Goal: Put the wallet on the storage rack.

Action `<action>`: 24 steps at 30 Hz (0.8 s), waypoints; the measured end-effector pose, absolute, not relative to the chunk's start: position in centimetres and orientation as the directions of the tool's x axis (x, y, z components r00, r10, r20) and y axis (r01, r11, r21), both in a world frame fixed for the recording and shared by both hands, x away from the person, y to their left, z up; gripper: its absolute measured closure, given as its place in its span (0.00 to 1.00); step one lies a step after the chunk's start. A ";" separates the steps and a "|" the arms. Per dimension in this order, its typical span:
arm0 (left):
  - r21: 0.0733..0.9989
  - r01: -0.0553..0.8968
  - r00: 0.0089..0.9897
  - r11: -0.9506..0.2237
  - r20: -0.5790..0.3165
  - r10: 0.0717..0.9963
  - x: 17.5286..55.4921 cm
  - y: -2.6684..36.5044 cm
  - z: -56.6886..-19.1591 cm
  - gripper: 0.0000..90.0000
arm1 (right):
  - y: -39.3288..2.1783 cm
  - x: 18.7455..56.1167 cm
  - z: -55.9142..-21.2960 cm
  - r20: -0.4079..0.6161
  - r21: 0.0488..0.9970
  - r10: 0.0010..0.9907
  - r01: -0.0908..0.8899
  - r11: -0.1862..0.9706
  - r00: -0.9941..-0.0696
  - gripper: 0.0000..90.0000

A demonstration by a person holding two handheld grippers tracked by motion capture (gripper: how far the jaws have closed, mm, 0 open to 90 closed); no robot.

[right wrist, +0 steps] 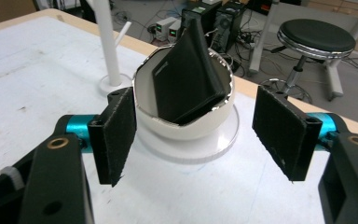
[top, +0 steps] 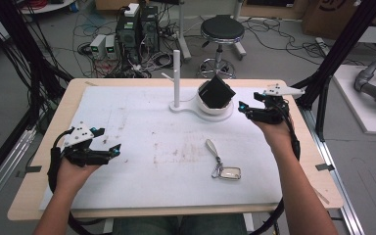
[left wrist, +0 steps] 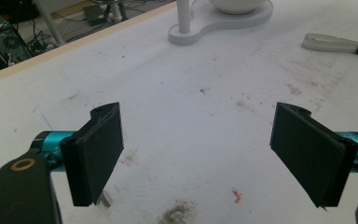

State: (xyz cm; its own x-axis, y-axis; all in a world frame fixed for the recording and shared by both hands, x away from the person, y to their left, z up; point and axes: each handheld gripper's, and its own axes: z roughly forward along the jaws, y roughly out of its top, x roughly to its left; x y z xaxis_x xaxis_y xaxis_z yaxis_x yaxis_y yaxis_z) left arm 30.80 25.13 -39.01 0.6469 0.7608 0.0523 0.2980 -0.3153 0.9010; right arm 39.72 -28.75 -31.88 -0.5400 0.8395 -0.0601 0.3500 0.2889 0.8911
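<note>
A black wallet [top: 217,91] stands tilted in the white bowl [top: 214,109] of a white stand at the back of the table. In the right gripper view the wallet [right wrist: 186,79] leans inside the bowl [right wrist: 191,129] just beyond my right gripper [right wrist: 205,135], which is open with nothing between its pads. From above, the right gripper [top: 248,105] hovers right of the bowl. My left gripper [top: 110,142] is open and empty over the table's left side. A key fob [top: 229,173] on a grey strap [top: 212,147] lies right of centre.
The stand's thin white post [top: 176,73] with a side peg rises left of the bowl. The white mat [top: 142,147] is stained near the middle. The strap's end [left wrist: 335,44] lies far right in the left gripper view. A stool [top: 222,30] and computers stand behind the table.
</note>
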 end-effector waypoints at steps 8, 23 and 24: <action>0.903 0.295 0.647 -0.312 0.052 0.761 31.0 25.3 -39.0 0.19 | -29.6 37.8 -34.3 -0.016 0.894 0.851 0.374 0.247 -0.525 0.30; 0.930 0.273 0.634 -0.247 0.019 0.773 30.7 26.2 -39.1 0.19 | -29.5 36.3 -37.9 0.007 0.889 0.850 0.392 0.235 -0.527 0.23; 0.928 0.275 0.632 -0.251 0.022 0.774 30.7 26.2 -39.1 0.19 | -29.5 36.3 -37.9 0.009 0.890 0.850 0.392 0.234 -0.527 0.23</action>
State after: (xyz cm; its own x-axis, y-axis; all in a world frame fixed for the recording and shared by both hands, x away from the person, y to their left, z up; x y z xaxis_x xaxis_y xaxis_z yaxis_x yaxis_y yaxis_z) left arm 30.70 26.19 -39.14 0.6324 0.7743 0.0216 0.2751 -0.2505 0.9282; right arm 36.30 -29.52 -37.93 -0.5273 0.8496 0.0094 0.3922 0.2335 0.8898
